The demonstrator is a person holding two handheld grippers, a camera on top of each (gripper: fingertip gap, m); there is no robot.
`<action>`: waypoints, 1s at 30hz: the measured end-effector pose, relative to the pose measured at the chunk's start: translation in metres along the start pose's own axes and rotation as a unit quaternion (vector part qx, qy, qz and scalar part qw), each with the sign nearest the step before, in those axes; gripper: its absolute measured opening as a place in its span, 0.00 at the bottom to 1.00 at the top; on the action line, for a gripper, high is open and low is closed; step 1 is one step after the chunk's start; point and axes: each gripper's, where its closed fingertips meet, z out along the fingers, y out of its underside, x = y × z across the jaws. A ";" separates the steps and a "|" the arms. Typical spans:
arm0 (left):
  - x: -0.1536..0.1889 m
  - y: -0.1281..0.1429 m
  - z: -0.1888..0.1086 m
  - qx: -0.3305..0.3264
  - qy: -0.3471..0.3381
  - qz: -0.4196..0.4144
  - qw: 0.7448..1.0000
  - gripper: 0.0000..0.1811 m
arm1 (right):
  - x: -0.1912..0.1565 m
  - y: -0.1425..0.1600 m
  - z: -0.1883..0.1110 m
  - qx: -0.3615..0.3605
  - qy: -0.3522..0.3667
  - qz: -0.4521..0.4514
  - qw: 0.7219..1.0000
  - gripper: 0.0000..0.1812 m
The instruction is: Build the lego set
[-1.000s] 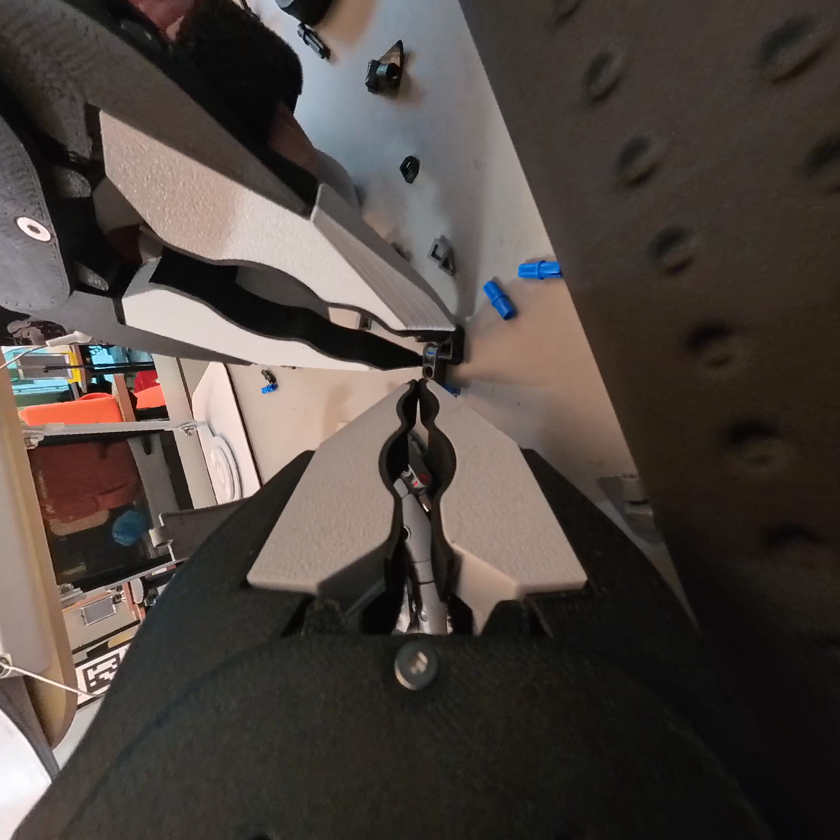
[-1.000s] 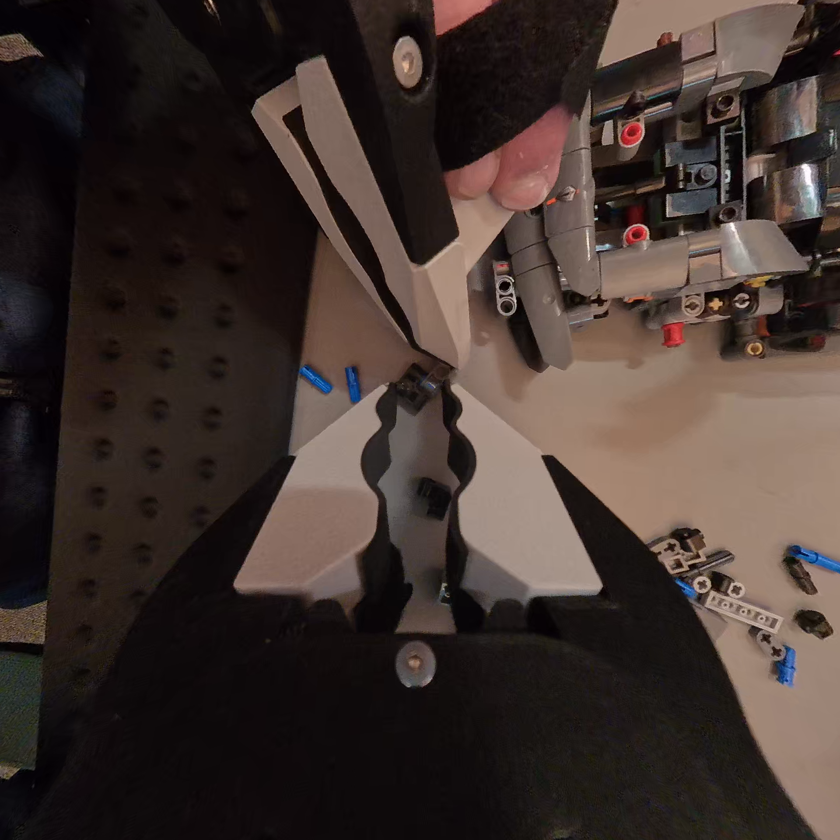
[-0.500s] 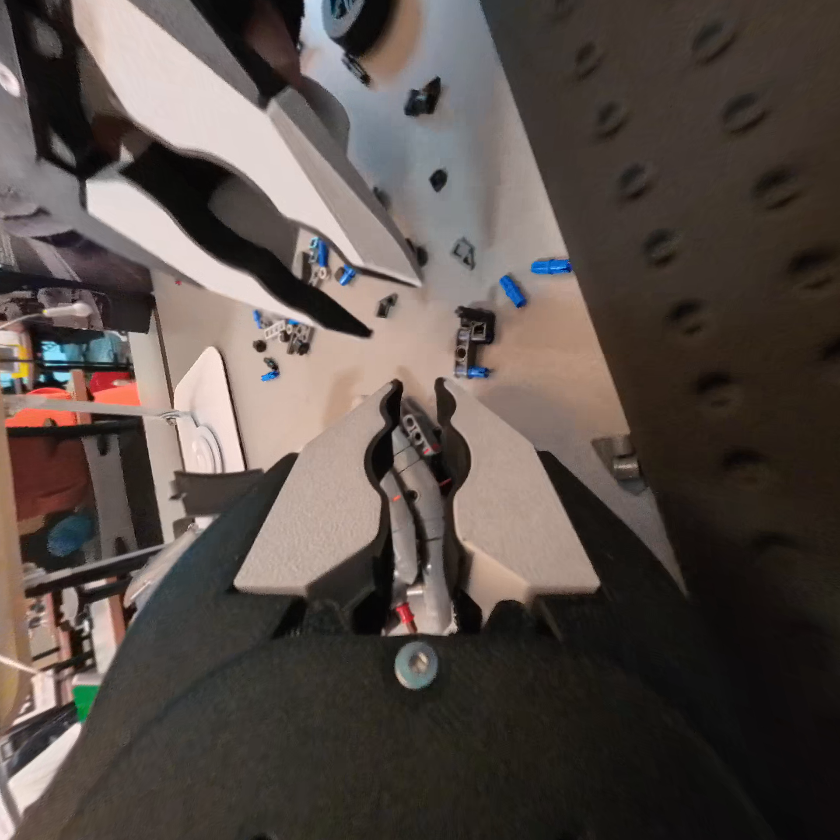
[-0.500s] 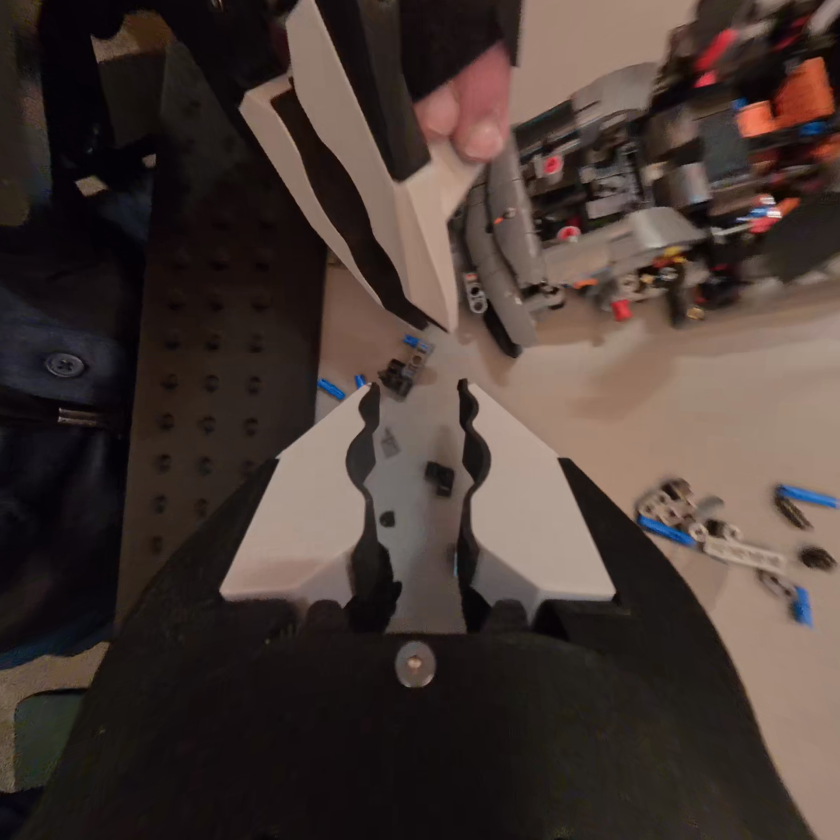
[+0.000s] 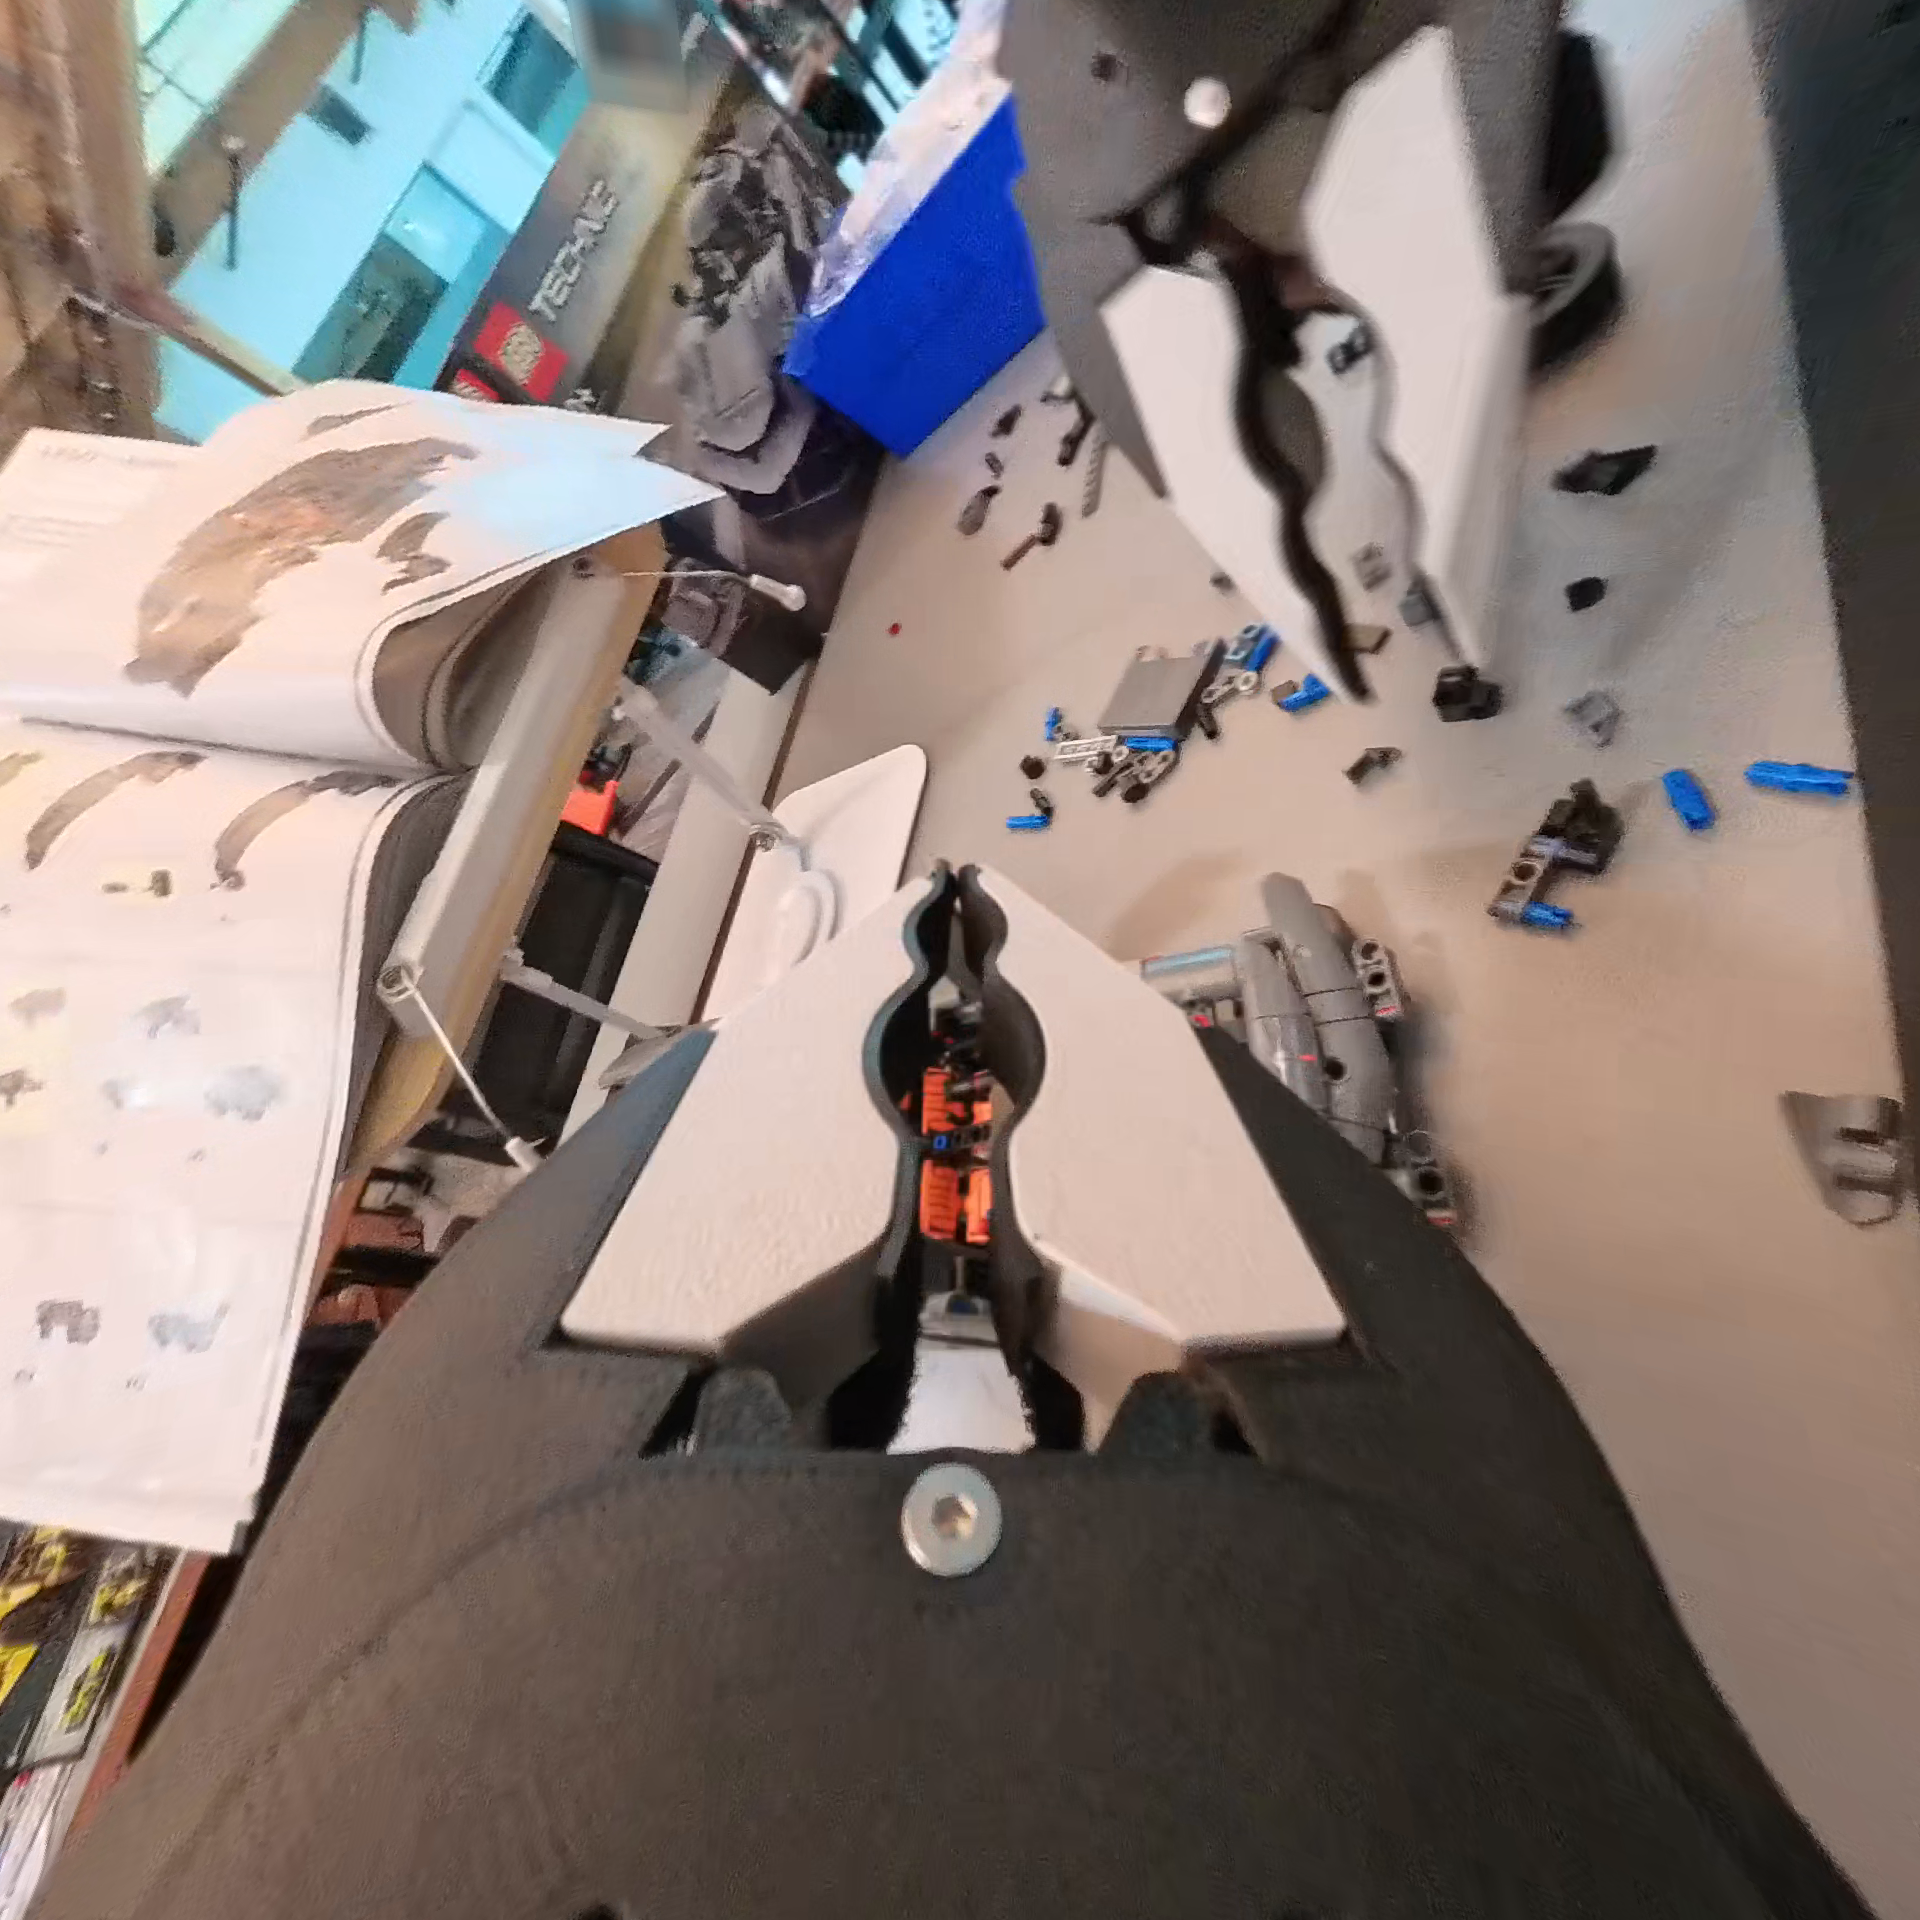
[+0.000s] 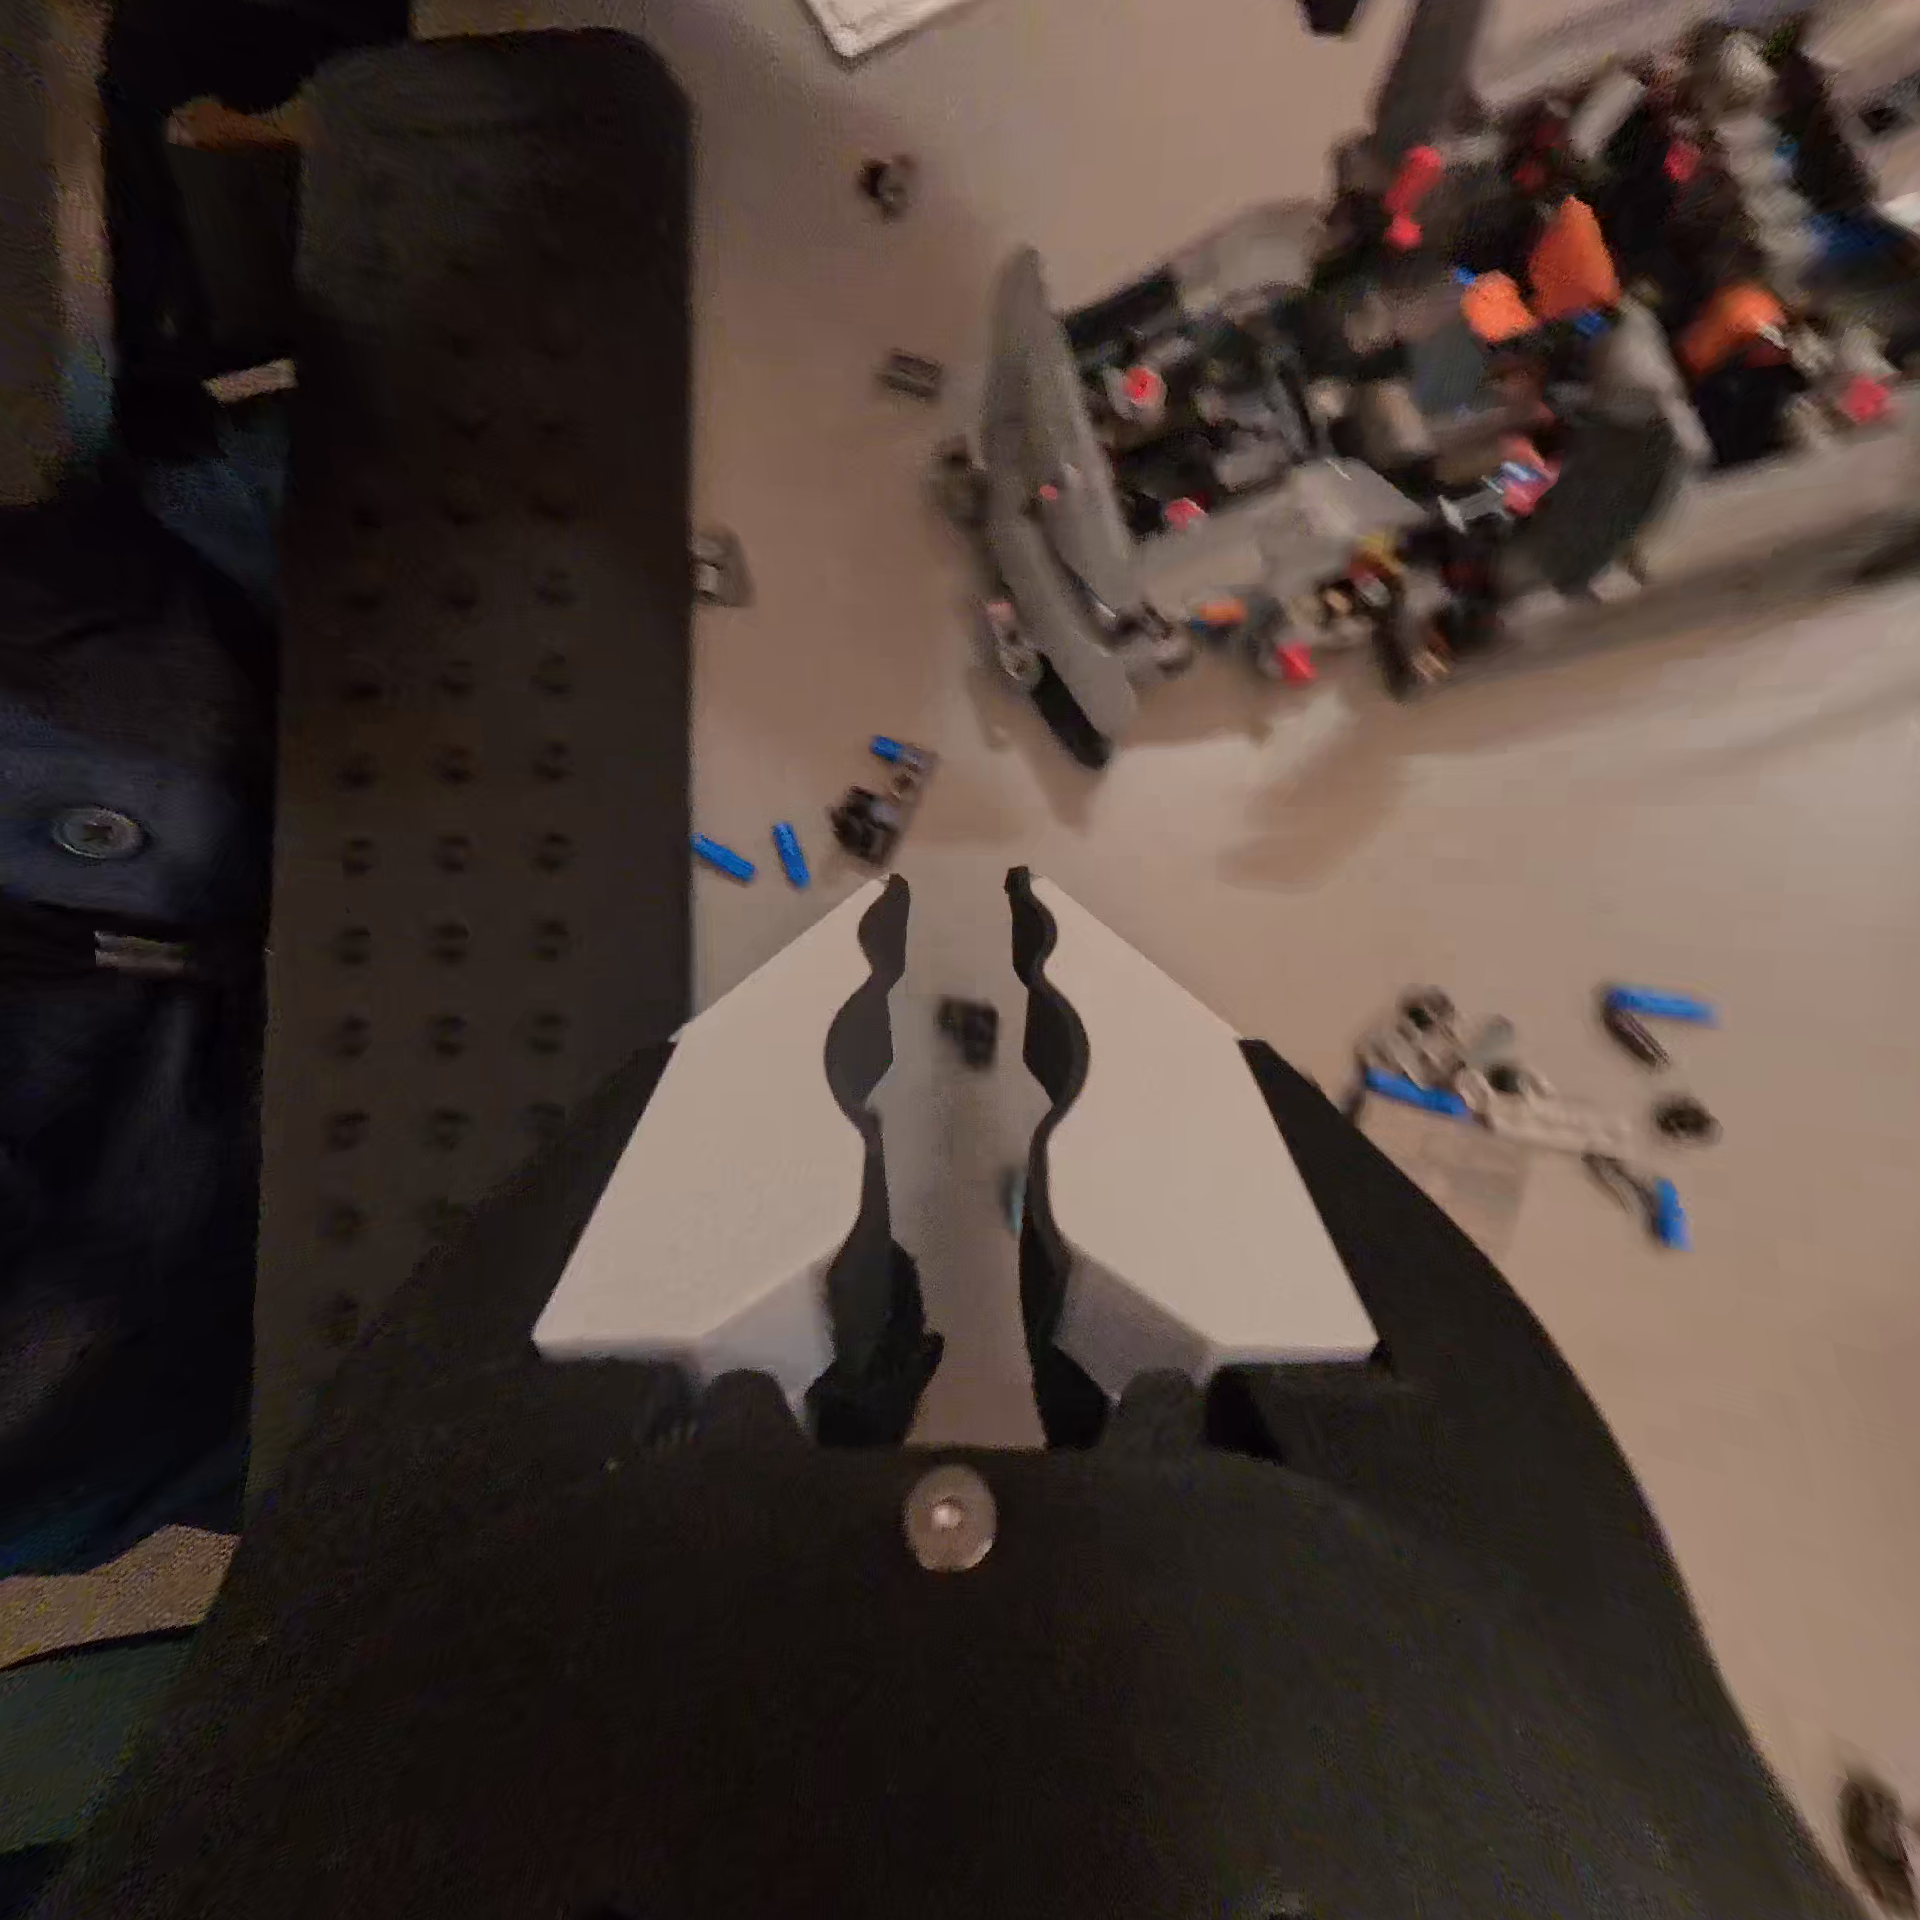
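Observation:
My left gripper (image 5: 956, 875) is shut with nothing between its tips. It hangs above the grey, black and orange lego model (image 5: 1320, 997), which shows partly through its jaws. My right gripper (image 6: 956, 881) is open and empty above the table; it also shows in the left wrist view (image 5: 1413, 675) at the upper right. A small black connector piece with a blue pin (image 6: 871, 816) lies on the table just ahead of the right fingertips, and it shows in the left wrist view (image 5: 1556, 852). The model (image 6: 1351, 468) stands farther back right, blurred.
Two blue pins (image 6: 722, 857) lie by a dark perforated panel (image 6: 468, 623) at the left. Several loose pieces (image 6: 1507, 1101) lie at the right. An open instruction booklet (image 5: 208, 727), a blue bin (image 5: 925, 281) and a wheel (image 5: 1569, 281) sit at the table's far side. About 12 cm separates my left fingertips from my right. To the wheel (image 5: 1569, 281): right tips about 15 cm, left tips about 25 cm.
Both grippers let go of the small black piece, which now lies on the table. Both pulled back from it. The left gripper swung toward the booklet and shut; the right stays open.

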 end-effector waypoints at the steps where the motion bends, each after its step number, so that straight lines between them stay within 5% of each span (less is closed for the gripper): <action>1: -0.003 0.001 0.000 0.001 -0.007 -0.002 1.000 0.00 | -0.009 -0.007 0.011 -0.001 -0.014 -0.008 1.000 0.11; 11: -0.020 0.006 -0.003 0.003 -0.053 -0.018 0.998 0.00 | -0.053 -0.039 0.089 -0.048 -0.072 -0.067 0.994 0.07; 30: -0.014 0.009 0.002 -0.008 -0.048 -0.006 0.999 0.00 | -0.049 -0.033 0.084 -0.055 -0.083 -0.056 0.993 0.00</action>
